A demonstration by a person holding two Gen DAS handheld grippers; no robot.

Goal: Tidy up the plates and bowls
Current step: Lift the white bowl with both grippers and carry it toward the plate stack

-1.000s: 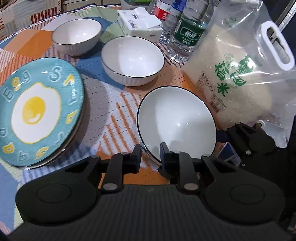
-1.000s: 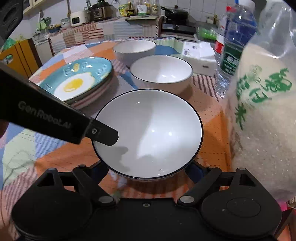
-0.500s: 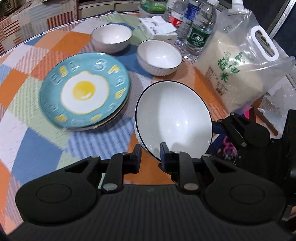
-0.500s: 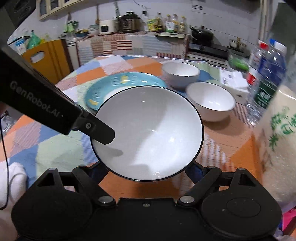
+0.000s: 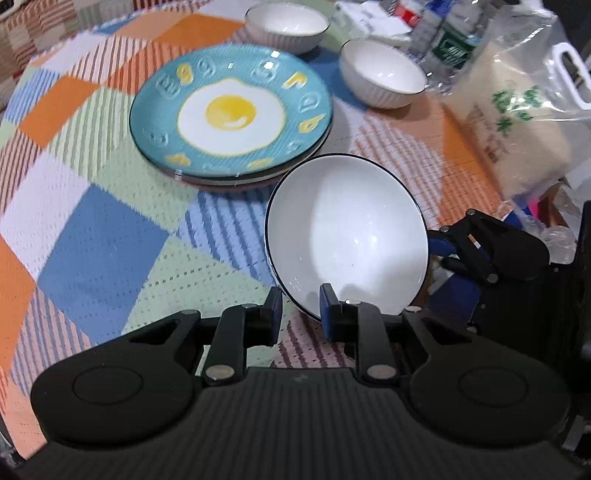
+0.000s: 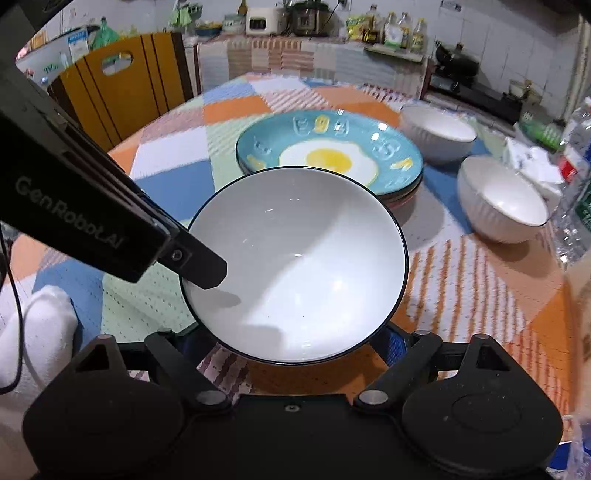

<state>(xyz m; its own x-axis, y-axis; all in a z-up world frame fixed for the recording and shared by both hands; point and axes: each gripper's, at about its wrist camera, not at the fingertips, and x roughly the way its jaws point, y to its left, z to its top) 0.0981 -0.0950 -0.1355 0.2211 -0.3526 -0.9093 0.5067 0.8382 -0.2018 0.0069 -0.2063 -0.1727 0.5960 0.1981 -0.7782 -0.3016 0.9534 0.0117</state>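
A large white bowl with a dark rim (image 5: pixel 347 236) (image 6: pixel 295 269) is held tilted above the table. My left gripper (image 5: pixel 298 308) is shut on its near rim, one finger inside and one outside. My right gripper (image 6: pixel 295 343) has its fingers spread beside the bowl's base; the bowl hides the fingertips, so contact is unclear. It shows in the left wrist view (image 5: pixel 491 247) at the bowl's right edge. A teal fried-egg plate (image 5: pixel 231 112) (image 6: pixel 328 151) tops a stack of plates. Two smaller white ribbed bowls (image 5: pixel 382 74) (image 5: pixel 286 27) (image 6: pixel 502 199) (image 6: pixel 437 133) stand behind.
A clear bag of rice (image 5: pixel 517 114) and water bottles (image 5: pixel 450 40) stand at the right. A white tissue pack (image 5: pixel 369 22) lies behind the bowls. A patchwork cloth (image 5: pixel 103 243) covers the round table. A yellow chair (image 6: pixel 118 88) stands at the far side.
The large bowl has been lifted and carried left, away from the rice bag toward the plate stack, both grippers moving with it. The plates and small bowls stayed put.
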